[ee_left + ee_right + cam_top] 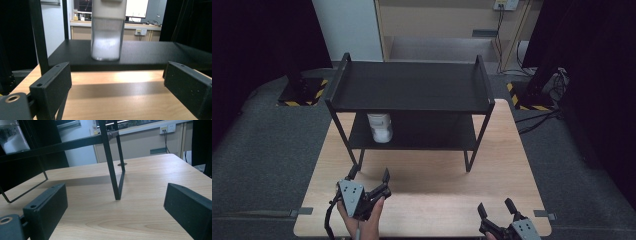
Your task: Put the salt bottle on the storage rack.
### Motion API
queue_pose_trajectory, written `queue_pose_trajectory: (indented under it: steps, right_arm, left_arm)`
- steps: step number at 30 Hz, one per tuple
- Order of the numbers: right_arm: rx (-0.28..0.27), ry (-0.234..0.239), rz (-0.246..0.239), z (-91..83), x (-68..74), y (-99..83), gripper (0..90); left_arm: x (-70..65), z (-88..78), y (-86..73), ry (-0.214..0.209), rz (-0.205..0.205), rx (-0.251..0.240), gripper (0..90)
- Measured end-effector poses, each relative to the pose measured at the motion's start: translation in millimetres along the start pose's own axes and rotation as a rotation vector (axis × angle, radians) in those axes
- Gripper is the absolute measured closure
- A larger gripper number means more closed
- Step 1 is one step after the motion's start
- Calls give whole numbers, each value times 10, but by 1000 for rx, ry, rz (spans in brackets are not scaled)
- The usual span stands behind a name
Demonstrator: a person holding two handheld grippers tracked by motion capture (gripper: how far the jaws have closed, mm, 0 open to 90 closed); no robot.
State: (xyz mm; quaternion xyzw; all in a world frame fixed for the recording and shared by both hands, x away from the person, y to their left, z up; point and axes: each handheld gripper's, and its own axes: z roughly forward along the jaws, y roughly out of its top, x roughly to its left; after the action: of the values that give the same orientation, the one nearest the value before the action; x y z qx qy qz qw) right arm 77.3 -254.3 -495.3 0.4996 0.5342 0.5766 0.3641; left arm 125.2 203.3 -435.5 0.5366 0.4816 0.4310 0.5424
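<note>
A white-capped clear jar of white powder stands upright on the lower shelf of a black two-tier rack, toward its left side. In the left gripper view the jar sits straight ahead on the shelf edge, beyond the jaws. My left gripper hovers over the table in front of the rack's left leg, open and empty. My right gripper is near the table's front right edge, open and empty. In the right gripper view the jar appears at the top left.
The rack stands on a light wooden table. Its front right leg rises ahead of the right gripper. Grey carpet surrounds the table. Black stands with hazard-striped bases flank the far corners.
</note>
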Motion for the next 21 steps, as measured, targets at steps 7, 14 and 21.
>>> queue_pose_trajectory:
  steps: [7,14,21]
  right_arm:
    - [4,-2,-13,-5,22,9,52]
    - [14,-5,-19,7,30,9,52]
    - [18,-11,-21,-9,40,3,52]
  left_arm:
    - [52,-121,-79,18,8,11,64]
    - [68,-141,-166,32,-5,18,65]
    - [120,-225,-249,44,3,23,65]
